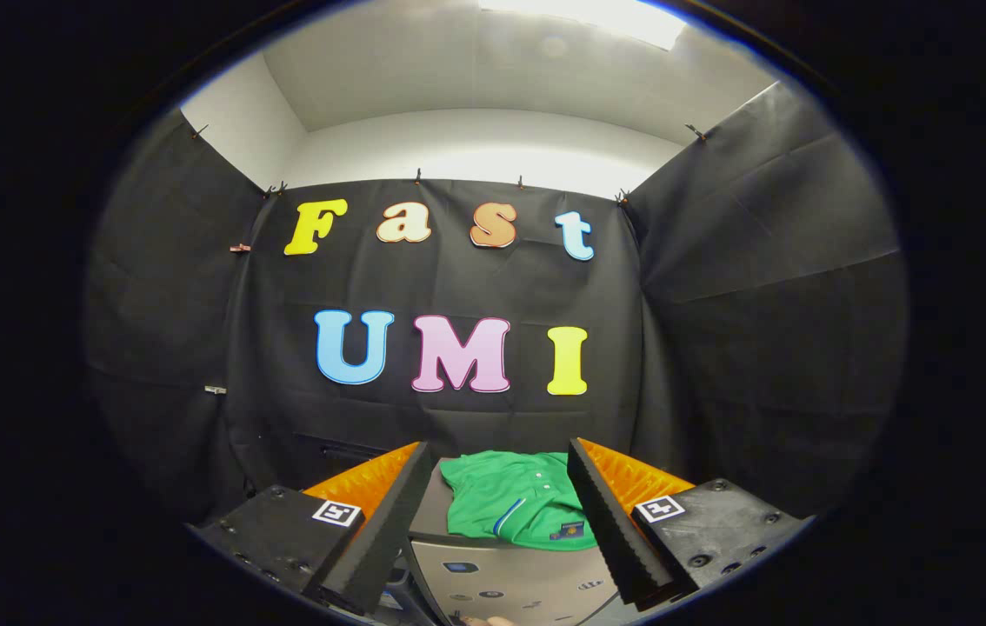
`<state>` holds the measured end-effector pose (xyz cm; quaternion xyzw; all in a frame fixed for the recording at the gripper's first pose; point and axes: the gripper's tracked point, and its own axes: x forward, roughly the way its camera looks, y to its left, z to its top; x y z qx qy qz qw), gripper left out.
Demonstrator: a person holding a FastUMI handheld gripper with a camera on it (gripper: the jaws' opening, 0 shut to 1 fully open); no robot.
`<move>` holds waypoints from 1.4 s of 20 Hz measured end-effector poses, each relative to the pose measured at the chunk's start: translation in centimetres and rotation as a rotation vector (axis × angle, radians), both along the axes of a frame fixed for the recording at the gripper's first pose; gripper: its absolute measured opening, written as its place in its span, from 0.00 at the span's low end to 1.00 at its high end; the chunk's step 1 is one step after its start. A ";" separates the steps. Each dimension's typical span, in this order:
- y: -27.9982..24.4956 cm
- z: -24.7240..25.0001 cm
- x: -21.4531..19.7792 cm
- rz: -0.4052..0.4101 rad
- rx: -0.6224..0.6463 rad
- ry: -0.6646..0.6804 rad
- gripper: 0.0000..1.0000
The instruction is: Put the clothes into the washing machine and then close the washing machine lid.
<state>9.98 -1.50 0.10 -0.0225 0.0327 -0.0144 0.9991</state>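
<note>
Shirt (515, 504), green and folded, lies on the washing machine (502, 578) lid. I hold my gripper (500, 461) above it, fingers spread wide, gripping nothing, shirt seen between them.

Bright ceiling light (584, 19) glares overhead; fisheye bends the edges; booth below stays dim.

Looks like a staged recording booth, not a lived-in home: black cloth (719, 287) clipped up as walls on three sides, plain white wall (476, 143) and ceiling light (584, 16) above, a grey washing machine (502, 574) with a green shirt (515, 504) on top.
</note>
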 end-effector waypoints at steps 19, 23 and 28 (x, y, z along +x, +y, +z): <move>-6.1 -11.9 22.4 -0.064 -0.009 0.444 0.98; -7.2 -17.1 23.9 -0.066 0.003 0.614 0.99; -8.8 -22.0 24.1 -0.106 -0.019 0.757 0.99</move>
